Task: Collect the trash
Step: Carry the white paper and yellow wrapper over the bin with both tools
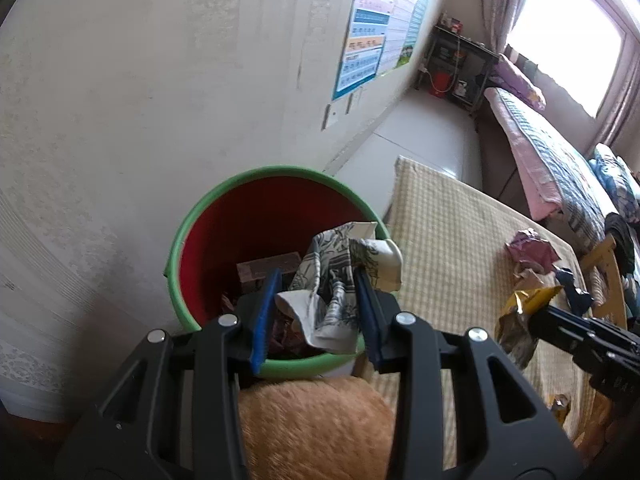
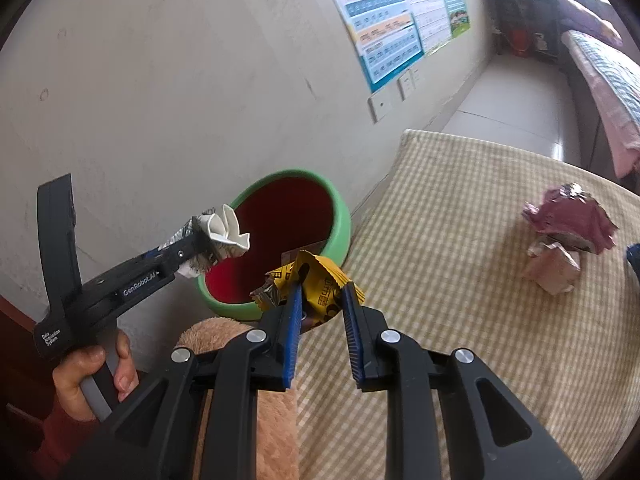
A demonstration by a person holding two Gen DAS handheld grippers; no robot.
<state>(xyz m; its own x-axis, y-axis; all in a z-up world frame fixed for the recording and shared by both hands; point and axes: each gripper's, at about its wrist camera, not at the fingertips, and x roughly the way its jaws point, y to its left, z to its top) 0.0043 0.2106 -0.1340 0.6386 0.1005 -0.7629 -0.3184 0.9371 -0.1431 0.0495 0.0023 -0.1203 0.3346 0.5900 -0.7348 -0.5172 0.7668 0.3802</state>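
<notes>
Black grippers — blue ribbed pads

A checked tan mat bears a crumpled pink wrapper.

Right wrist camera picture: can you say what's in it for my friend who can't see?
The right tool grips a crinkled yellow snack wrapper beside a round green bin with a red inside. The left tool, in a person's hand, holds crumpled white printed paper over the bin's rim. A crumpled pink wrapper lies on the checked cloth.
</notes>
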